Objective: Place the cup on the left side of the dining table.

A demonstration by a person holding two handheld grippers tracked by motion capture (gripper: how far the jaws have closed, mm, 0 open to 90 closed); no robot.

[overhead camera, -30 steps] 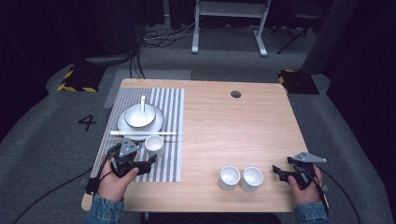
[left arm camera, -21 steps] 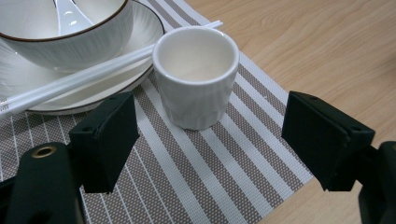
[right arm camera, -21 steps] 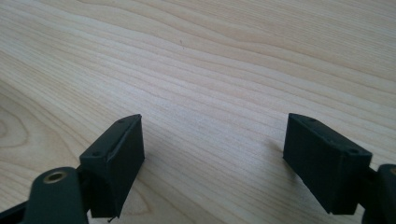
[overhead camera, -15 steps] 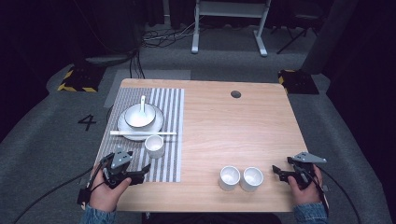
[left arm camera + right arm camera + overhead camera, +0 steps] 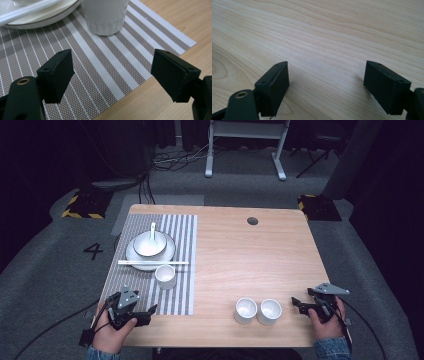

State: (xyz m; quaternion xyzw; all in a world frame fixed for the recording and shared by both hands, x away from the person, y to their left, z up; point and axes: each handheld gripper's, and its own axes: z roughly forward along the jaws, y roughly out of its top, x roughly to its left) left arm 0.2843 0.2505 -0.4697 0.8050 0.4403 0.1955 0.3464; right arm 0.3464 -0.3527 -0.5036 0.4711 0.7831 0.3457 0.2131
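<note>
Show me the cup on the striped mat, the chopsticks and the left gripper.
cup (image 5: 165, 276), high view, its open rim.
chopsticks (image 5: 150, 262), high view, mid-length.
left gripper (image 5: 148, 312), high view, between its fingertips.

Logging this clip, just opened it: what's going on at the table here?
A person holds tongs in each hand at a wooden table. The left tongs sit open over the striped placemat, near the white cup beside the plate with bowl, spoon and chopsticks. The right tongs rest open on bare wood beside two more cups. Nothing is gripped.
</note>
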